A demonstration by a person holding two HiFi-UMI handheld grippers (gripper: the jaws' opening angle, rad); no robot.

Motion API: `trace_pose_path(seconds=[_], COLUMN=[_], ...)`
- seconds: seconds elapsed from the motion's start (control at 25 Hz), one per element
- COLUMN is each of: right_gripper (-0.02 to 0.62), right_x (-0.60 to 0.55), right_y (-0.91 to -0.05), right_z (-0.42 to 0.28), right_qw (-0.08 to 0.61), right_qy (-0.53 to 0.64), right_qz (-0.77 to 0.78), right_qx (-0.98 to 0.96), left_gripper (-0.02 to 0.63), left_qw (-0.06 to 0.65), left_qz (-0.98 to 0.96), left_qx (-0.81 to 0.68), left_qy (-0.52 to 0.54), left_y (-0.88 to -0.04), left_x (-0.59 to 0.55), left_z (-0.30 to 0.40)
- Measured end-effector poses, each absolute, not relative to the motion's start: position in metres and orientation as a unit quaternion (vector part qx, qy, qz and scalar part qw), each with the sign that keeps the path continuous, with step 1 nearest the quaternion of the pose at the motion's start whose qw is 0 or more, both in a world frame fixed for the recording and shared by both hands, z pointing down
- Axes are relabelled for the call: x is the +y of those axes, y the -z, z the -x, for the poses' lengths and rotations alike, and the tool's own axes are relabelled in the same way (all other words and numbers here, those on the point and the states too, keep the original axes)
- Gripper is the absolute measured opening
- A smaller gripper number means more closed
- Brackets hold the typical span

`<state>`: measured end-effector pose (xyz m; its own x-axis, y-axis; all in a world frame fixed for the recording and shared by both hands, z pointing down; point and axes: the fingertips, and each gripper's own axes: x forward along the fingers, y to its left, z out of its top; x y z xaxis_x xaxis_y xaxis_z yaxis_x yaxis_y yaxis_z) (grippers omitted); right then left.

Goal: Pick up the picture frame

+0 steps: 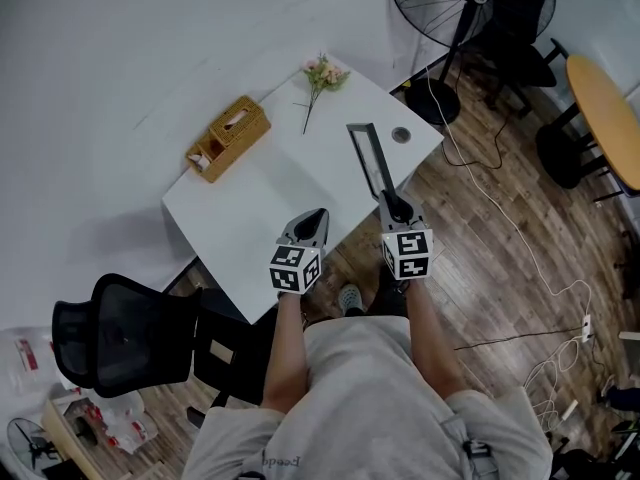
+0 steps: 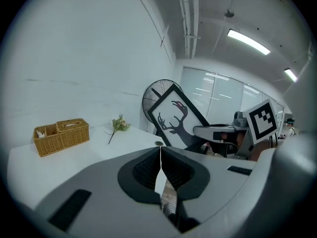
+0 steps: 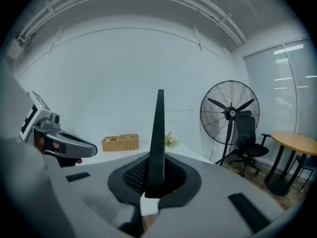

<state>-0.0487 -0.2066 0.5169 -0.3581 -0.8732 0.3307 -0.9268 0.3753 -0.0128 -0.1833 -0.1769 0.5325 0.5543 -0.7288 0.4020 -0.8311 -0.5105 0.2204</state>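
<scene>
The black picture frame point(image 1: 371, 156) stands edge-on above the right side of the white table point(image 1: 260, 208), and my right gripper point(image 1: 394, 206) is shut on its near lower edge. In the right gripper view the frame point(image 3: 159, 128) rises as a thin dark bar clamped between the pads of the right gripper point(image 3: 158, 162). Seen from the left gripper view, the frame point(image 2: 176, 118) shows a black deer silhouette on white. My left gripper point(image 1: 315, 216) hovers over the table's near edge to the left of the frame, jaws shut and empty point(image 2: 161, 151).
A wicker basket point(image 1: 228, 135) and a small flower sprig point(image 1: 321, 76) lie on the far part of the table, with a cable hole point(image 1: 401, 134) near its right corner. A standing fan point(image 1: 468, 3), a black office chair point(image 1: 125, 330), a round wooden table point(image 1: 606, 118) and floor cables point(image 1: 540, 268) surround it.
</scene>
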Motion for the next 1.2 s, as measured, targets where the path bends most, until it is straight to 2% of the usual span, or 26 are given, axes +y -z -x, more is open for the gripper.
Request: trace_pose_path(seconds=[1.2], right_gripper=[0.032], right_x=[-0.206], right_y=[-0.521], right_z=[0.030], right_qw=[0.130], right_qy=[-0.114], right_qz=[-0.565], right_qx=[-0.806], left_gripper=[0.026], left_qw=[0.188], left_qz=[-0.881], left_qx=[-0.413], left_qy=[-0.133], left_y=[-0.534], left_x=[-0.184], left_z=[0.166])
